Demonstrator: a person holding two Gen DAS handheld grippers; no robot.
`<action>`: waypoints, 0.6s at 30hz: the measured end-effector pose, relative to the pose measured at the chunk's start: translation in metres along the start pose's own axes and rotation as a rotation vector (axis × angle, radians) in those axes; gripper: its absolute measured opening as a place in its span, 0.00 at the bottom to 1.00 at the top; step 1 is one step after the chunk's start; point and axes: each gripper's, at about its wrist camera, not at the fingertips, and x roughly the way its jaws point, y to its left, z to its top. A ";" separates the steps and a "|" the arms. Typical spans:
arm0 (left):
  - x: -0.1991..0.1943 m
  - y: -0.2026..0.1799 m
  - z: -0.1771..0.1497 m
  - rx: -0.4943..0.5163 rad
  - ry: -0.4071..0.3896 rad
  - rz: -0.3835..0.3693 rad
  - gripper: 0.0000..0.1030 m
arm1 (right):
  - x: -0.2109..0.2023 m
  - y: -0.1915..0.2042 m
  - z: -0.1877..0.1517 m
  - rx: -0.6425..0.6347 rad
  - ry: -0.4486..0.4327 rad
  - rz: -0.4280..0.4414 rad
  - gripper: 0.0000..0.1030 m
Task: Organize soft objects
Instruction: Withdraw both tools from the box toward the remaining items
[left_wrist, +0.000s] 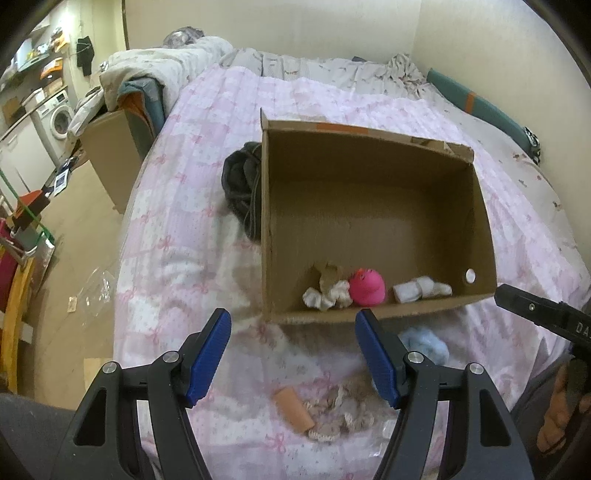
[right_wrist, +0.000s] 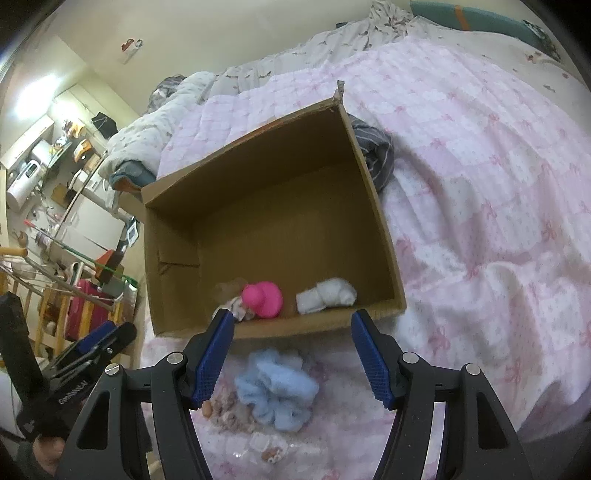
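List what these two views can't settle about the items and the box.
- Dark garment: left wrist view, mostly hidden behind the box wall; type unclear.
- Beige cloth in the box: crumpled, blurred in both views; can't tell one piece or several.
- Lace piece on the quilt: partly covered by the left hand-held gripper finger.
- Small clear packet: right wrist view, too blurred to identify.
- Blue scrunchie: left wrist view shows only a sliver.

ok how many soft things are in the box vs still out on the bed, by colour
In the box:
pink toy: 1
white roll: 1
cream scrunchie: 1
On the bed:
blue scrunchie: 1
beige lace scrunchie: 1
orange roll: 1
Total: 6
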 end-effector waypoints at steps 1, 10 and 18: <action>0.000 0.001 -0.002 -0.004 0.005 0.002 0.65 | 0.000 0.000 -0.002 -0.002 0.006 0.000 0.68; 0.005 0.012 -0.016 -0.063 0.066 0.005 0.65 | 0.000 0.003 -0.025 -0.031 0.058 -0.008 0.68; 0.024 0.028 -0.025 -0.145 0.162 0.011 0.65 | 0.004 -0.006 -0.041 0.009 0.115 -0.012 0.68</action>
